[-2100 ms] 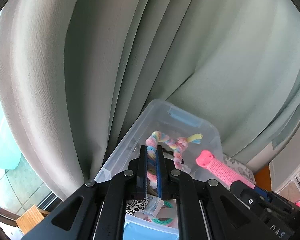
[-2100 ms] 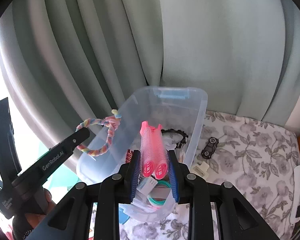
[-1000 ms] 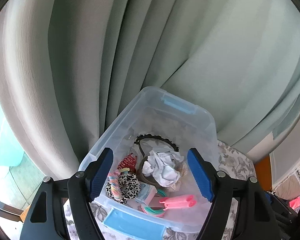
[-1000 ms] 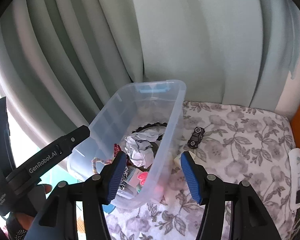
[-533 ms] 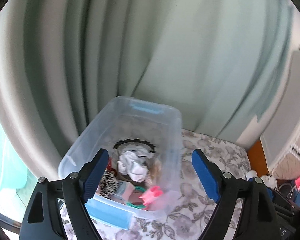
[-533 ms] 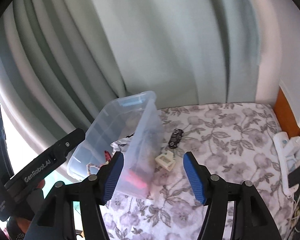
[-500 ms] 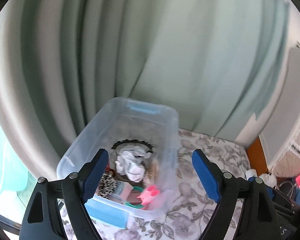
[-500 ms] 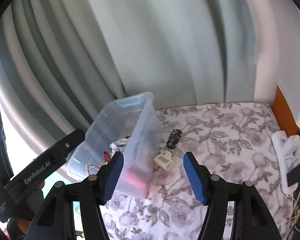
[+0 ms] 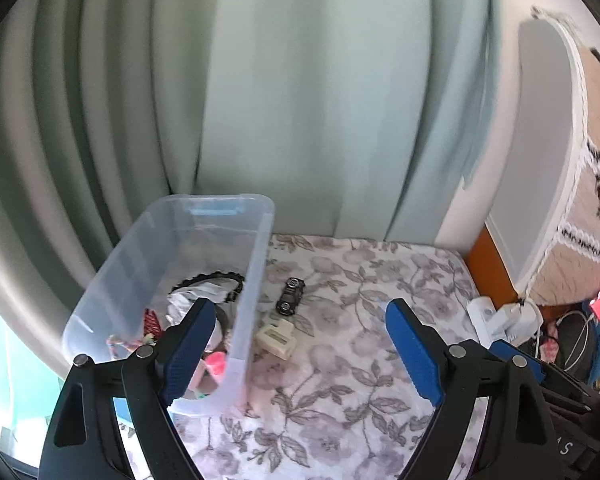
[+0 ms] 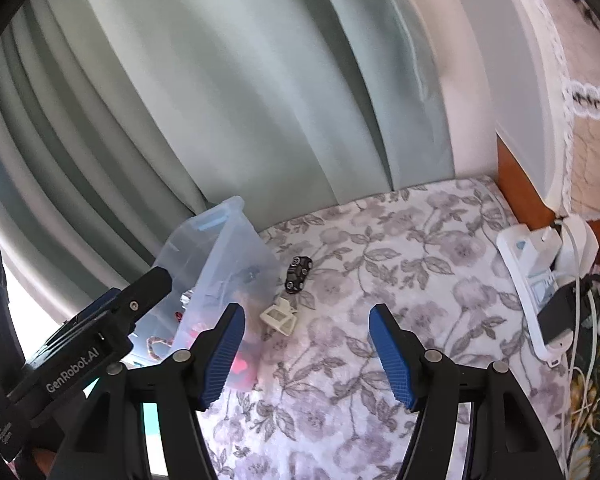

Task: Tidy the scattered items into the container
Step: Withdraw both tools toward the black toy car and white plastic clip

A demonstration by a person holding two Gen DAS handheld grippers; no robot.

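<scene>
Left gripper (image 9: pixel 296 346) jaws wide apart, nothing between. Right gripper (image 10: pixel 306 350) jaws parted, empty. Clear bin (image 9: pixel 256 280) at 9 o'clock on floral cloth (image 9: pixel 360 380), holds crumpled paper (image 9: pixel 196 300), black headband, pink bits. Toy car (image 9: pixel 291 296) and white clip (image 9: pixel 276 338) just beside bin wall, 3 o'clock side, outside it.

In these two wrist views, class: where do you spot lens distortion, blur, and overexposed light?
Left wrist view: fisheye bends the curtain folds; black corners vignette; the clear bin is sharp. Right wrist view: the curtain and upper right edge are smeared with blur; daylight at the left edge is blown out white.
</scene>
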